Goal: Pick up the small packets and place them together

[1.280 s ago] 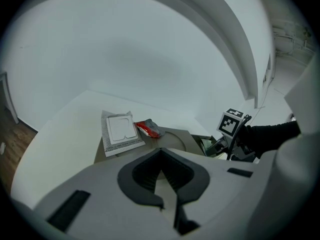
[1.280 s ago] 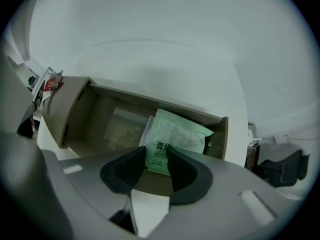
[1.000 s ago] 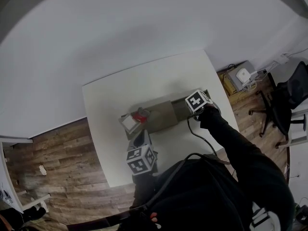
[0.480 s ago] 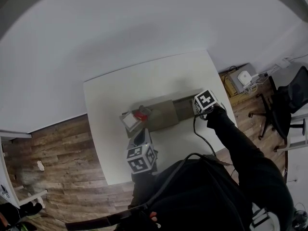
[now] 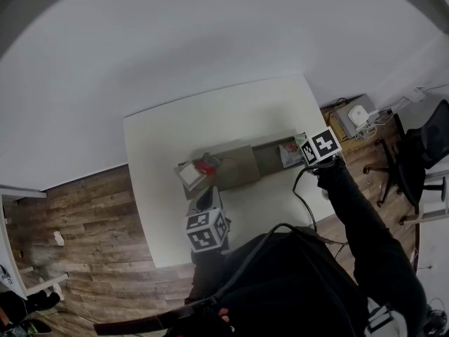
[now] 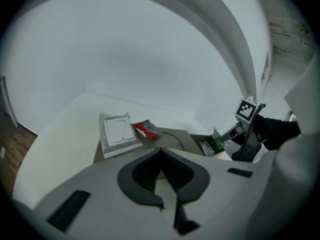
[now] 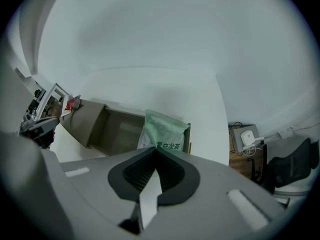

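Green packet (image 7: 165, 131) hangs clamped in the closed right gripper (image 7: 153, 152) over the cardboard box (image 7: 92, 124) — likely bound for the red packet (image 6: 145, 129) and white packet (image 6: 119, 133) atop it — left gripper (image 6: 161, 153) closed, empty

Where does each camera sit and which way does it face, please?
Head view: on the person's head, down at the table; sleeve, left gripper, right gripper show.
Left gripper view: on that gripper, across the table at the cardboard box; own fingers show.
Right gripper view: on that gripper, down at its clamped green packet; own fingers show.
All share the box.
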A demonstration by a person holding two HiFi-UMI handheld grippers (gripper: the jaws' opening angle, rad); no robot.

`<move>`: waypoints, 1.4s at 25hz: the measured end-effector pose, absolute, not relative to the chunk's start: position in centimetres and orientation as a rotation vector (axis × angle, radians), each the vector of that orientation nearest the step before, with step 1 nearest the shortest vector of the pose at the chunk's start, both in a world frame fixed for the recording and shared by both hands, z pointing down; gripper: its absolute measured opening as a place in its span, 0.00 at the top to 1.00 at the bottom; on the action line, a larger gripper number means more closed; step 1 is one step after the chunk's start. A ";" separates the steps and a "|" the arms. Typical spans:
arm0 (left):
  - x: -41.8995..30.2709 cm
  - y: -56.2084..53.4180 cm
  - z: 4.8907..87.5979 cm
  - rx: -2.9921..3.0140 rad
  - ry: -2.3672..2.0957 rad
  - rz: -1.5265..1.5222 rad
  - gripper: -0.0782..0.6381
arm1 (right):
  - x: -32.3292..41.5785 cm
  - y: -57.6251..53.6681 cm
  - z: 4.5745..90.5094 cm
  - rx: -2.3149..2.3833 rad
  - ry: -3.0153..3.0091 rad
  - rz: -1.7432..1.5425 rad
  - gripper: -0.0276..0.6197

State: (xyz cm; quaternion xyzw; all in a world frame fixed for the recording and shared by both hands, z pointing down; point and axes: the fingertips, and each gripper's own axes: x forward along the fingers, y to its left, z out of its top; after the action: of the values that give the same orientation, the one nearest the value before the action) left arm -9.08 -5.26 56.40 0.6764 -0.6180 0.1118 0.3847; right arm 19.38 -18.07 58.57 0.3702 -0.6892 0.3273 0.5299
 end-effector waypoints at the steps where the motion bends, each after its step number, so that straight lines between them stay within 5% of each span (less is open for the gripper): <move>1: -9.1 -5.2 56.4 1.723 -1.575 0.285 0.89 | 19.3 -18.2 58.1 0.886 -1.658 0.777 0.95; 15: -9.2 -4.9 55.9 1.716 -1.592 0.290 0.89 | 8.0 -18.1 51.0 0.664 -2.009 0.535 0.95; 25: -10.1 -4.2 56.1 1.683 -1.611 0.272 0.89 | -1.2 -13.9 53.5 0.318 -2.023 0.249 0.95; 35: -10.0 -4.5 56.6 1.671 -1.590 0.255 0.89 | -2.8 -11.6 56.7 0.166 -1.880 -0.039 0.95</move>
State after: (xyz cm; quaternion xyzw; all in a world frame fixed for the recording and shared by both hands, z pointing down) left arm -10.02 -4.48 56.64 0.6601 -0.6284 0.1007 0.3991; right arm -2.78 -11.61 56.71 0.0710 -0.8064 -0.0169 0.5868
